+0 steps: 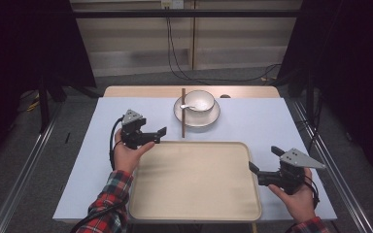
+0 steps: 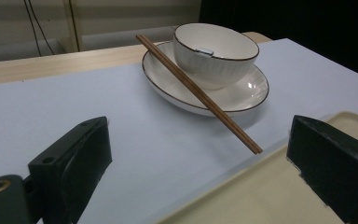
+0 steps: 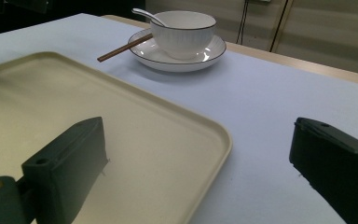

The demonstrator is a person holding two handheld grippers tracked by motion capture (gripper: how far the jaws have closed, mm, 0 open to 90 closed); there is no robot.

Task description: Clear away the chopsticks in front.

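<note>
The table (image 1: 92, 160) carries a cream tray (image 1: 194, 179) at its near centre; the tray's near edge is partly cut off in the high view. At 12 o'clock from the tray sits a plate (image 1: 209, 117) holding a bowl (image 1: 200, 101). Chopsticks (image 1: 183, 111) rest across the plate's left rim. A spoon (image 1: 187, 107) lies in the bowl, its scoop hidden. The left gripper (image 1: 158, 134), at the tray's 10 o'clock corner, is released and empty. The right gripper (image 1: 264, 160), at 3 o'clock, is likewise spread, straddling the tray rim.
</note>
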